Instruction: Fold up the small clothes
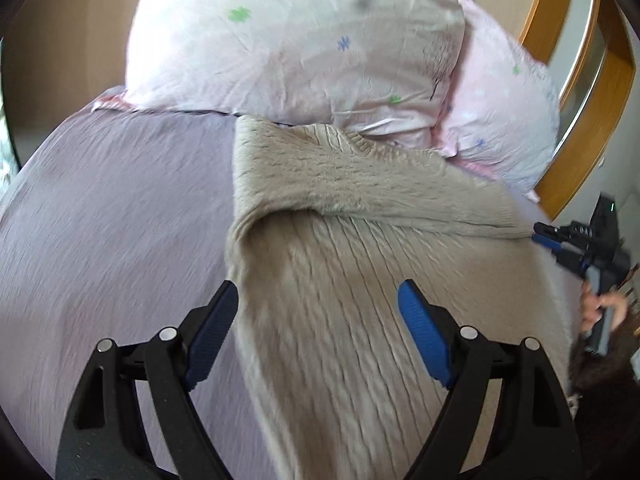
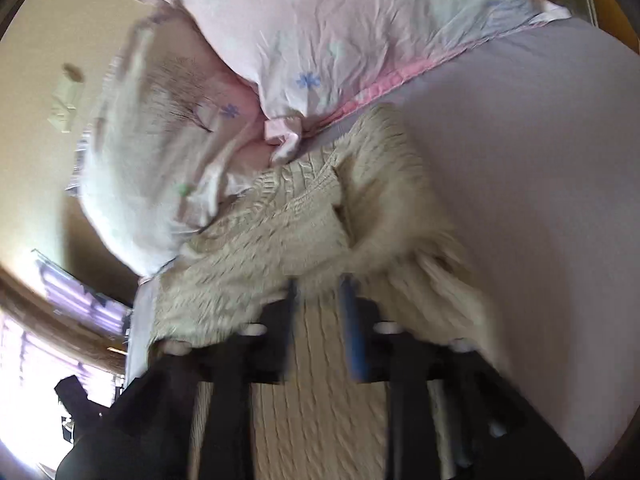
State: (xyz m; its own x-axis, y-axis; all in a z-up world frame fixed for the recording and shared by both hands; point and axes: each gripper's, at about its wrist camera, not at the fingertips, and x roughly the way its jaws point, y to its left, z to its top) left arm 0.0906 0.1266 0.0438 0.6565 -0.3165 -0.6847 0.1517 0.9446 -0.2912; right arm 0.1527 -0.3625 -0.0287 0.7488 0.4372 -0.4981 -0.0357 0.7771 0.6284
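Note:
A beige knitted sweater [image 1: 360, 216] lies on the lilac bed sheet [image 1: 112, 208], its top part folded over the ribbed body. My left gripper [image 1: 318, 300] is open and empty, hovering above the sweater's lower left part. My right gripper [image 1: 538, 237] shows at the right edge of the left wrist view, pinching the sweater's right edge. In the right wrist view the right gripper [image 2: 320, 280] is nearly closed on a fold of the sweater [image 2: 280, 232]; this view is blurred.
Two pale pink pillows with small flower prints [image 1: 296, 48] [image 2: 320, 32] lie against the head of the bed, touching the sweater's top. A wooden bed frame [image 1: 580, 140] runs along the right. The sheet [image 2: 540, 180] is bare beside the sweater.

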